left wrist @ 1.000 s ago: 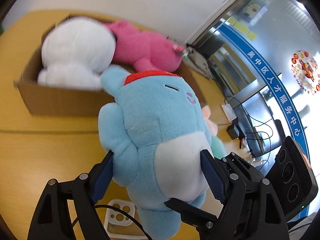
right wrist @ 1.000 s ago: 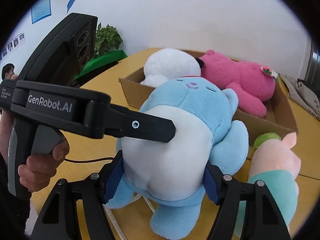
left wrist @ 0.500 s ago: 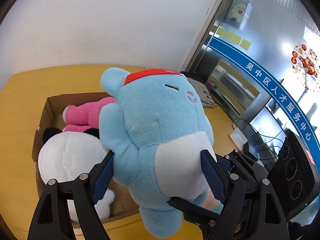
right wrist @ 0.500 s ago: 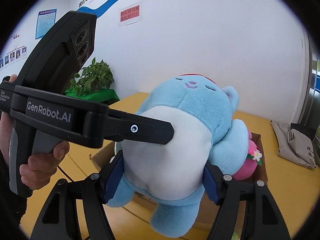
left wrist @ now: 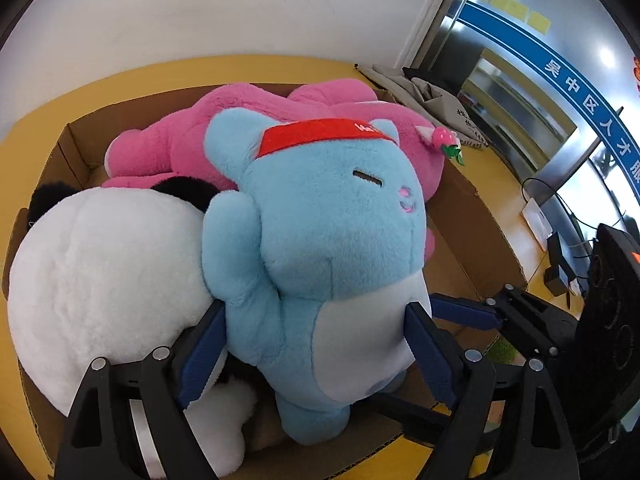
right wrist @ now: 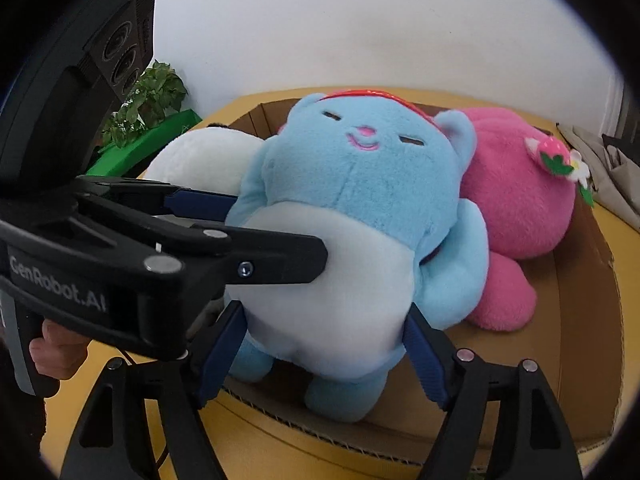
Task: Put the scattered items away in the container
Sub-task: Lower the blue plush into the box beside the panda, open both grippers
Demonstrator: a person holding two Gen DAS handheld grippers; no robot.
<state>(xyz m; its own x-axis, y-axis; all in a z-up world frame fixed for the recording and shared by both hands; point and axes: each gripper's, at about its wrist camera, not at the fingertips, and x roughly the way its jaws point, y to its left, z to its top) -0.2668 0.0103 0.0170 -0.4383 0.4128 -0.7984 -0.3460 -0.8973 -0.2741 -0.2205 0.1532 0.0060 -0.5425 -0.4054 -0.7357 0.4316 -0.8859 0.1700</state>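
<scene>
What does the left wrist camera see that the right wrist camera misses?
Only the left wrist view shows the glass wall with a blue banner and the cables. Only the right wrist view shows the potted plant, the holder's hand and the blue plush's full face. Both show the blue plush squeezed by the left tool and right tool, the pink plush, the white plush and the cardboard box.

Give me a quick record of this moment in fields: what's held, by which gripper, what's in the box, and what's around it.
held item: blue plush, gripped at its belly
left gripper: jaws shut on it
right gripper: jaws shut on it
container: cardboard box on a yellow table
already inside: white plush, pink plush
blue plush position: over the box, between the two
nearby: potted plant
</scene>
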